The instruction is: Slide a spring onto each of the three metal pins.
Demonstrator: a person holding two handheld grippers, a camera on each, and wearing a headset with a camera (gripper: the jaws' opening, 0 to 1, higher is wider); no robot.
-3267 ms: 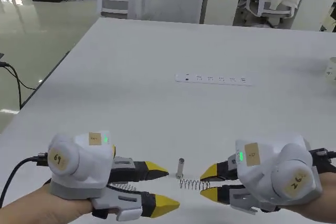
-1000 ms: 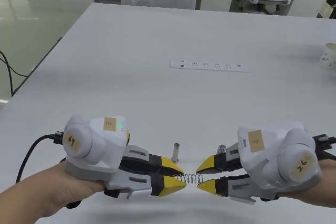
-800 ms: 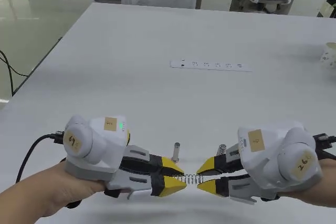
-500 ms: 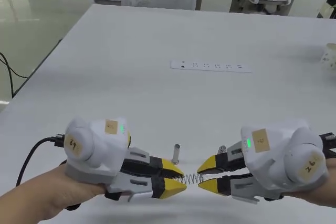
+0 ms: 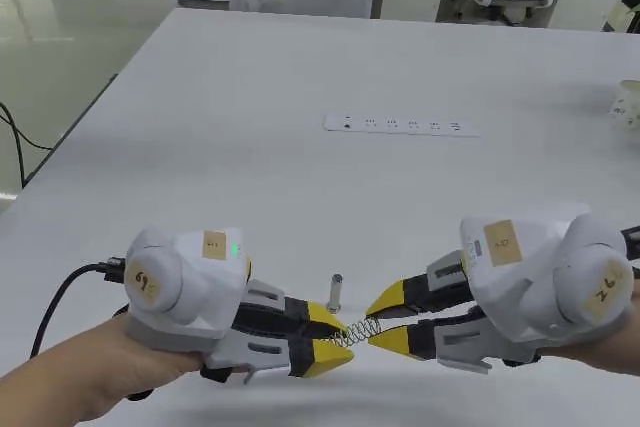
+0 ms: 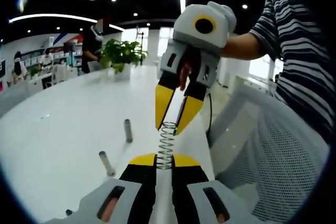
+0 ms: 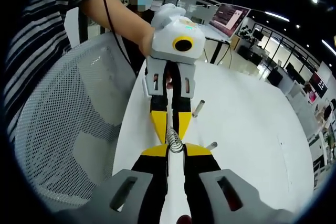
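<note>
A small steel spring (image 5: pixel 358 328) hangs tilted just above the white table, held by both grippers. My left gripper (image 5: pixel 348 339) is shut on its lower left end and my right gripper (image 5: pixel 370 324) on its upper right end. In the left gripper view the spring (image 6: pixel 167 145) rises from my own jaws to the right gripper (image 6: pixel 171 126). The right gripper view has the spring (image 7: pixel 175 140) between my jaws and the left gripper (image 7: pixel 171 139). One upright metal pin (image 5: pixel 336 289) stands just behind the spring. Two pins (image 6: pixel 127 129) (image 6: pixel 106 163) stand on the table to the side.
A white power strip (image 5: pixel 400 126) lies across the middle of the table (image 5: pixel 250 147). A small white object (image 5: pixel 628 102) sits at the far right edge. A black cable (image 5: pixel 60 292) trails from the left gripper. Chairs stand beyond the far edge.
My right gripper has risen and moved a little left toward the left gripper, so the spring now slants up to the right and looks shorter. The left gripper has barely moved.
</note>
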